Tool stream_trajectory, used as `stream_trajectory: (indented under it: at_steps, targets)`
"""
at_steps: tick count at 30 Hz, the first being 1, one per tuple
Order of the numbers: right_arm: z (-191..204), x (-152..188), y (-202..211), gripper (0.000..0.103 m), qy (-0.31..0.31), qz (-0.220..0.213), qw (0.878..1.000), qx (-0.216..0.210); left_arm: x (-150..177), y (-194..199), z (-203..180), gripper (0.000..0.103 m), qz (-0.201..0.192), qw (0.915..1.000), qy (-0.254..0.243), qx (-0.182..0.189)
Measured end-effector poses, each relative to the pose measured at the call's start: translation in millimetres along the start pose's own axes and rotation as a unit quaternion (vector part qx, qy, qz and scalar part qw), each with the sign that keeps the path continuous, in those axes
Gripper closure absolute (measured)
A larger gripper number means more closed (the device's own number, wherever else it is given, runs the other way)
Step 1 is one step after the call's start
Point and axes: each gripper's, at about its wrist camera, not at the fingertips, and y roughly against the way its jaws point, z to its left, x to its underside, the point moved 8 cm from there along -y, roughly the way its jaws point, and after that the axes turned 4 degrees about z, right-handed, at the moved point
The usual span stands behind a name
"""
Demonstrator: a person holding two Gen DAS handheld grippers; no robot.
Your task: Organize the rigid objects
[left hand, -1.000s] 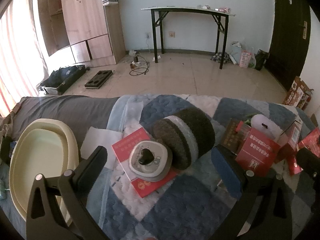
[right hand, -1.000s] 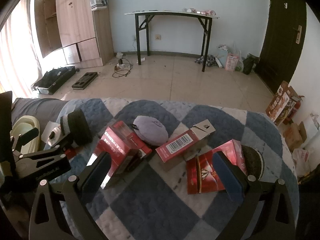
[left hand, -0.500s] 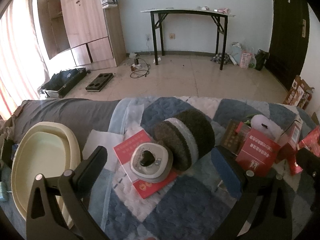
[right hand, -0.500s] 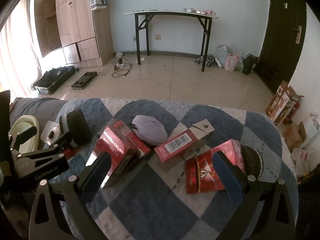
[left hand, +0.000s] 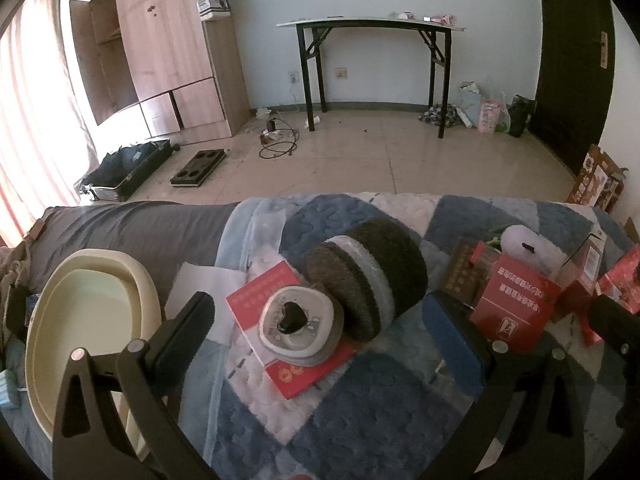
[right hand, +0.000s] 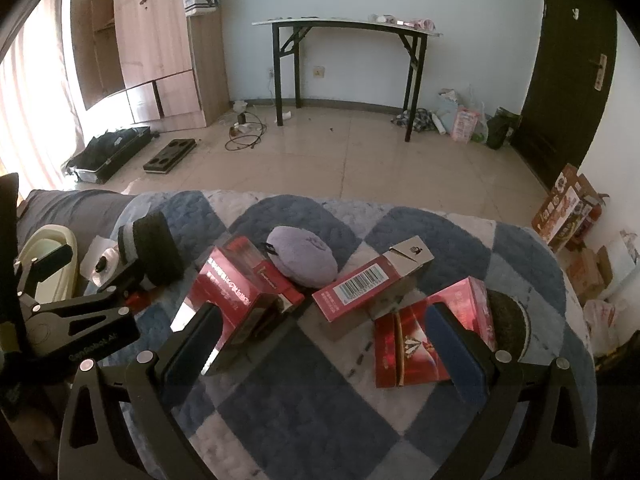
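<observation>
A round white case with a black heart (left hand: 297, 319) lies on a flat red booklet (left hand: 288, 328) on the quilted bed, just ahead of my open left gripper (left hand: 320, 340). Behind it leans a dark cookie-shaped plush (left hand: 370, 274). A cream basin (left hand: 80, 336) sits at the left. In the right wrist view, several red boxes lie on the quilt: one at the left (right hand: 236, 300), a barcode box (right hand: 372, 278) in the middle, one at the right (right hand: 432, 340). A lilac pouch (right hand: 302, 256) rests between them. My right gripper (right hand: 320, 350) hangs open above the quilt, holding nothing.
The bed's far edge drops to a tiled floor with a black table (left hand: 372, 28), a wooden wardrobe (left hand: 160, 52) and an open case (left hand: 124, 168). A second cookie plush (right hand: 508, 324) lies behind the right red box. Cartons (right hand: 568, 212) stand by the dark door.
Both views have shifted only slightly; the left gripper edged a little back and up from the white case. Nothing was grasped or moved.
</observation>
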Motion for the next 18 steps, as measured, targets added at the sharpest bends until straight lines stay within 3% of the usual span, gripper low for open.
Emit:
stream_trajectory:
  at_steps: [8,12,18]
  targets:
    - [1,0,-2,0.000,0.002,0.002,1.000,0.000,0,-1,-1,0.000,0.000,1.0000,-0.005,0.002]
    - [1,-1,-2,0.000,0.002,0.001,1.000,0.000,-1,3,3,0.000,0.001,0.9997,0.003,0.022]
    - [-7,-4,16,0.000,-0.007,-0.027,1.000,-0.004,-9,17,26,0.000,-0.017,0.9997,0.001,0.016]
